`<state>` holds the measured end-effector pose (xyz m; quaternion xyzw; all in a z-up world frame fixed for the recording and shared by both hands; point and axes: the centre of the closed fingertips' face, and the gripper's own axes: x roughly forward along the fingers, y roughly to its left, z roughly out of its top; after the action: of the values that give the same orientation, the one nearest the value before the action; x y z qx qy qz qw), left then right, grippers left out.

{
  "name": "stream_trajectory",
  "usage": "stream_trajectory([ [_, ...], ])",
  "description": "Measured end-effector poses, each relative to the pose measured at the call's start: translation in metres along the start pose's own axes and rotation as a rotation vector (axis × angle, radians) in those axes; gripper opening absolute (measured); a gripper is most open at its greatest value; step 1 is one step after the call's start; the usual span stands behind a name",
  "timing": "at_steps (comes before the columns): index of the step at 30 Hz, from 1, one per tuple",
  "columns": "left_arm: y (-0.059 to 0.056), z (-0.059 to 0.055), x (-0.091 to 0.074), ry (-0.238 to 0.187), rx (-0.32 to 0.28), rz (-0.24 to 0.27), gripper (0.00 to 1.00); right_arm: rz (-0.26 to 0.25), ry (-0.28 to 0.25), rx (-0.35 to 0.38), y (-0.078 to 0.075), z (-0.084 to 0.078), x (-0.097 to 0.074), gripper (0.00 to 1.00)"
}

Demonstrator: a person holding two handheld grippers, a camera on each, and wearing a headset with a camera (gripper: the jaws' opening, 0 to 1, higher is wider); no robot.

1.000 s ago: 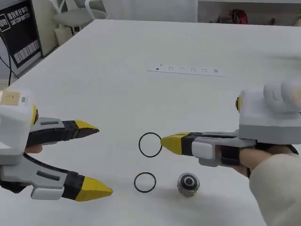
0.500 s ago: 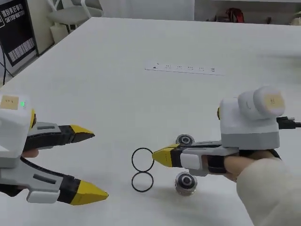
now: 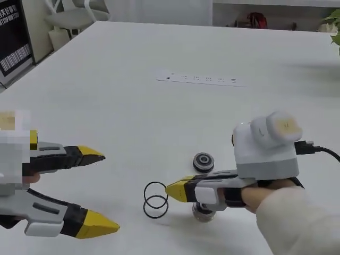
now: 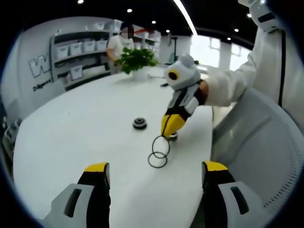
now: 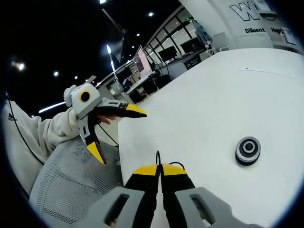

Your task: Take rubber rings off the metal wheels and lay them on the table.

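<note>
- Left tool point(image 3: 98, 191): jaws spread wide with nothing between them. It hovers over the bare tabletop point(image 3: 133, 117), apart from the work.
- Two rubber rings lie flat on the tabletop and overlap: far ring point(image 3: 155, 182), near ring point(image 3: 154, 218). They are thin black loops, judged very light, limp and stretchy, and likely to cling to the surface. Best taken by pinching the band at one edge, not across the loop.
- Right tool point(image 3: 171, 189): jaws clenched, tip at the far ring's edge. In the right gripper view a thin black line comes out between the tips, so it seems to pinch that ring.
- Near wheel point(image 3: 203, 212) is partly hidden under the right tool; far wheel point(image 3: 203, 161) sits free just beyond. Both are small metal parts, judged hard, dense and apt to roll or skid, so steady them by the sides. Cannot tell whether either carries a ring.
</note>
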<state>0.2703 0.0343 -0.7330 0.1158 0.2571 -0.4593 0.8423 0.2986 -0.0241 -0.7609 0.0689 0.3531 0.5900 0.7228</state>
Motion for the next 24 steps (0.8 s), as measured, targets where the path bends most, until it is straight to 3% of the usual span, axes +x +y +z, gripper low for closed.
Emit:
stream_trajectory([
  [12,-0.008,-0.002,0.005,0.013,0.003,-0.03,0.81,0.001,0.04,0.007,-0.001,-0.013,0.01,0.0],
  [24,-0.009,-0.001,0.005,0.012,-0.001,-0.034,0.81,0.026,0.112,-0.021,0.01,-0.033,0.023,0.0],
])
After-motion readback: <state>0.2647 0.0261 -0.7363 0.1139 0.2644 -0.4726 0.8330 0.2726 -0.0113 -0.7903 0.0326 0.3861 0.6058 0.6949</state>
